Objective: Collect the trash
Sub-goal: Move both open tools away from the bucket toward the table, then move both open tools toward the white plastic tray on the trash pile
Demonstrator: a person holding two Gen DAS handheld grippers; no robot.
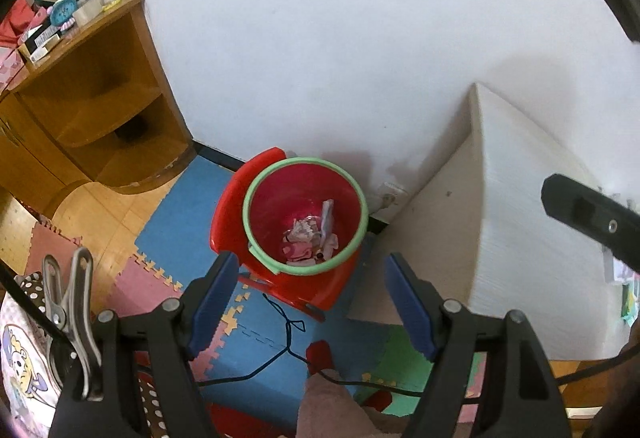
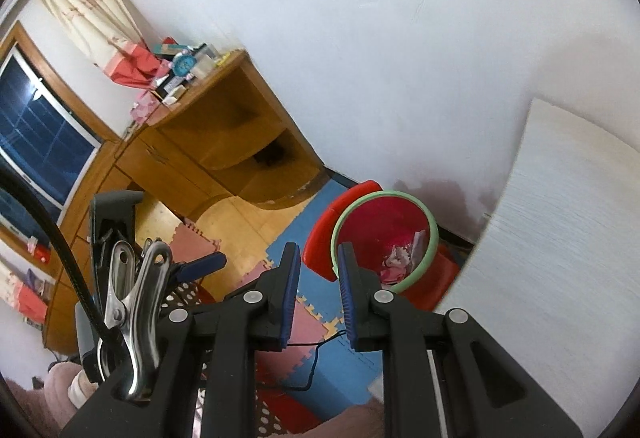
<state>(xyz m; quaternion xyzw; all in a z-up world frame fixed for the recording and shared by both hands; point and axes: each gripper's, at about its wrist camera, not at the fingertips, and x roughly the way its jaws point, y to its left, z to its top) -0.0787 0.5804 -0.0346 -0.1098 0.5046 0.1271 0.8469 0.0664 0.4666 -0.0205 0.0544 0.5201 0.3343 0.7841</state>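
I hold both tongs high and tilted steeply down toward the floor. My left gripper (image 1: 312, 302) stands wide apart with nothing between its blue ribbed pads; my right gripper (image 2: 318, 294) is nearly closed, a narrow gap left, and it grips nothing. Below them sits the red bucket (image 1: 306, 214) with a pale green rim, resting on a red plastic stool (image 1: 228, 214) by the white wall — crumpled paper trash (image 1: 310, 238) lies in its bottom. To its right stands a white cabinet (image 1: 520, 238); far left, a wooden shelf unit (image 1: 100, 98). Foam puzzle mats (image 1: 188, 214) cover the floor. I can read no writing.
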